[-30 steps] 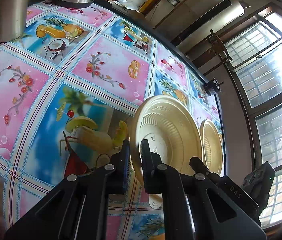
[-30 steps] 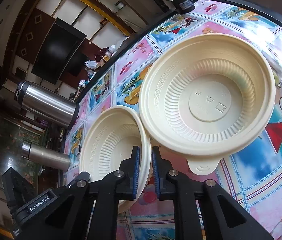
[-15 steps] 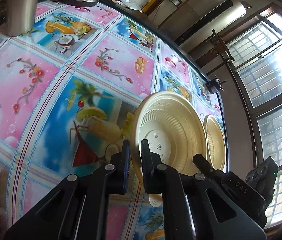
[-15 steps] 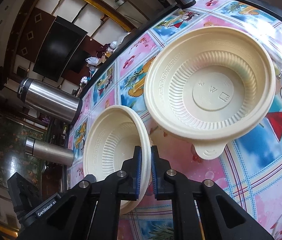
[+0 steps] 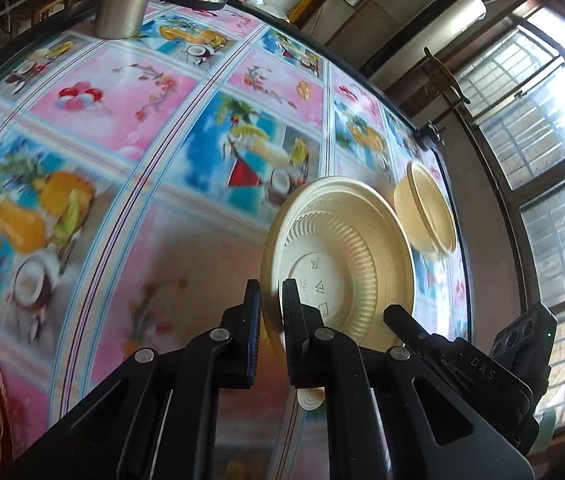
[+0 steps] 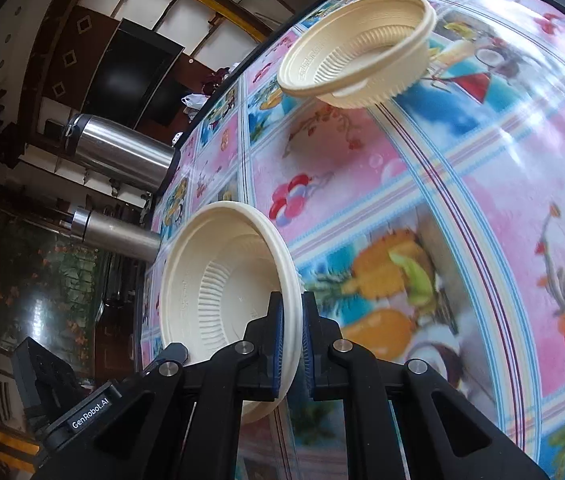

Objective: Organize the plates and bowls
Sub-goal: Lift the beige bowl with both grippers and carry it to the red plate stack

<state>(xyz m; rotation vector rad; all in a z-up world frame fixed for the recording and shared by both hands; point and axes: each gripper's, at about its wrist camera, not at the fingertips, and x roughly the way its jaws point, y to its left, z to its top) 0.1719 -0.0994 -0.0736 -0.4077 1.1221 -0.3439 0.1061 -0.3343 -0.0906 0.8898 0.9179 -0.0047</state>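
Two cream ribbed bowls are the job, and both are off the table. The left gripper (image 5: 270,300) pinches the rim of one bowl (image 5: 346,256), tilted so its underside faces the camera; the right gripper (image 6: 291,320) is pressed onto the rim of the other bowl (image 6: 218,280), its hollow turned leftward. Each bowl also shows in the other view, held above the patterned tablecloth (image 6: 462,208) toward its far edge (image 6: 358,48) (image 5: 426,212). Two steel flasks (image 6: 122,152) stand by another edge. Neither bowl is stacked or set down, so the organizing seems barely under way. Half a second ago both bowls sat lower and closer together; now they are raised, tipped further and well apart.
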